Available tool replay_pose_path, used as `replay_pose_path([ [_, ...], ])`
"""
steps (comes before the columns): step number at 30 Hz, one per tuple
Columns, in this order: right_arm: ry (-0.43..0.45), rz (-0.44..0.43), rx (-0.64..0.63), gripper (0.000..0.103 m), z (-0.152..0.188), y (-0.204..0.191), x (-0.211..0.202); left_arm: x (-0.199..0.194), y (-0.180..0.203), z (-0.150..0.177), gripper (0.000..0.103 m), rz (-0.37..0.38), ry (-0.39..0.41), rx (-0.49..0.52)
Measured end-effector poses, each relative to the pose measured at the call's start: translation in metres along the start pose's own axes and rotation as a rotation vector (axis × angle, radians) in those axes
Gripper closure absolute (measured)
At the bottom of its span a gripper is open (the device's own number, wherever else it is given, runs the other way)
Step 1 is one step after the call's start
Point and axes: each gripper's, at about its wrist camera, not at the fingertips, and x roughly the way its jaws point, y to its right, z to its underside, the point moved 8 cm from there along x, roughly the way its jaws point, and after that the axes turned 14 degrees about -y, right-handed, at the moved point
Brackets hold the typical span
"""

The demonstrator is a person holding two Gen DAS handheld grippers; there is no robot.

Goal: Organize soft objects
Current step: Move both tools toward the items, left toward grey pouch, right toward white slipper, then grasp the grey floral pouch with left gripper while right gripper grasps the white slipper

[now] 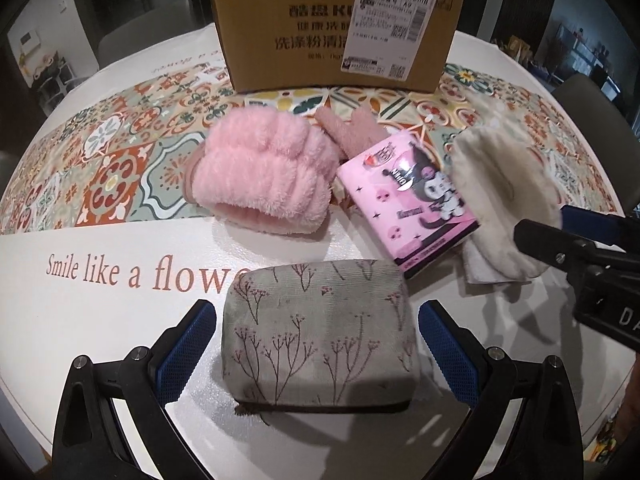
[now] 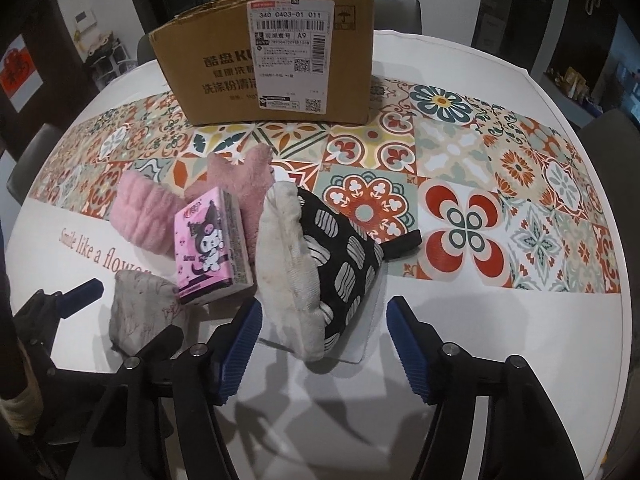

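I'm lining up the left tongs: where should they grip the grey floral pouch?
Across its short width, coming from above: the grey floral pouch lies flat, zipper edge nearest, and the left tongs already straddle both long sides, pads apart from the fabric. Mid-body looks the most balanced hold.

The cardboard box (image 2: 264,68) stands upright at the far side of the surface (image 2: 500,340) and blocks that way. In front of it the soft things crowd together: pink fluffy headband (image 1: 260,176), tissue pack (image 2: 212,240), black-and-white mitt (image 2: 320,264) and grey floral pouch (image 1: 320,336), with only narrow gaps between them. To the right of the box the patterned runner (image 2: 520,208) lies bare, wide enough for a tool to pass. Bare white surface also lies left of the pouch.
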Motion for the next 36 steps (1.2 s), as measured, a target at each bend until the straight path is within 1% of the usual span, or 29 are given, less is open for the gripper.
replay_pose_path([
  [4, -0.012, 0.017, 0.012, 0.046, -0.002, 0.002, 0.006, 0.007, -0.001, -0.001, 0.000, 0.010, -0.010, -0.002],
  [6, -0.013, 0.018, 0.010, 0.049, -0.003, 0.000, 0.007, 0.007, -0.002, -0.002, 0.002, 0.012, -0.004, 0.001],
  [8, -0.014, 0.020, 0.009, 0.052, -0.002, -0.001, 0.007, 0.007, -0.003, -0.002, 0.010, 0.008, 0.006, 0.003],
  [9, -0.017, 0.024, 0.010, 0.056, -0.002, -0.001, 0.007, 0.006, -0.002, -0.002, 0.012, 0.008, 0.011, 0.004],
  [10, -0.019, 0.027, 0.010, 0.058, -0.002, -0.001, 0.008, 0.005, -0.003, -0.001, 0.017, 0.011, 0.017, 0.006],
  [11, -0.021, 0.028, 0.010, 0.061, -0.001, -0.001, 0.008, 0.003, -0.003, -0.001, 0.021, 0.015, 0.022, 0.007],
  [12, -0.024, 0.027, 0.011, 0.065, -0.001, -0.001, 0.009, 0.002, -0.004, -0.001, 0.023, 0.016, 0.025, 0.008],
  [14, -0.028, 0.027, 0.012, 0.072, -0.001, -0.001, 0.009, -0.001, -0.005, 0.000, 0.032, 0.021, 0.033, 0.006],
  [15, -0.029, 0.028, 0.014, 0.074, 0.000, -0.001, 0.009, -0.004, -0.006, 0.001, 0.034, 0.019, 0.039, 0.006],
  [17, -0.024, 0.028, 0.020, 0.076, -0.001, 0.000, 0.007, -0.010, -0.007, 0.001, 0.043, 0.010, 0.059, 0.008],
  [18, -0.019, 0.029, 0.021, 0.078, 0.000, 0.000, 0.006, -0.012, -0.007, 0.001, 0.045, 0.006, 0.068, 0.009],
  [20, -0.009, 0.032, 0.022, 0.079, 0.000, 0.000, 0.003, -0.019, -0.008, 0.001, 0.054, -0.003, 0.091, 0.014],
  [22, -0.003, 0.031, 0.025, 0.081, 0.000, -0.001, 0.002, -0.023, -0.009, 0.001, 0.058, -0.012, 0.107, 0.016],
  [26, 0.010, 0.032, 0.035, 0.083, 0.000, 0.000, -0.002, -0.030, -0.011, 0.002, 0.073, -0.027, 0.141, 0.019],
  [32, 0.035, 0.039, 0.032, 0.086, 0.002, -0.002, -0.007, -0.038, -0.014, 0.003, 0.083, -0.046, 0.180, 0.012],
  [36, 0.061, 0.043, 0.032, 0.088, 0.002, -0.003, -0.013, -0.051, -0.013, 0.000, 0.084, -0.054, 0.221, 0.015],
])
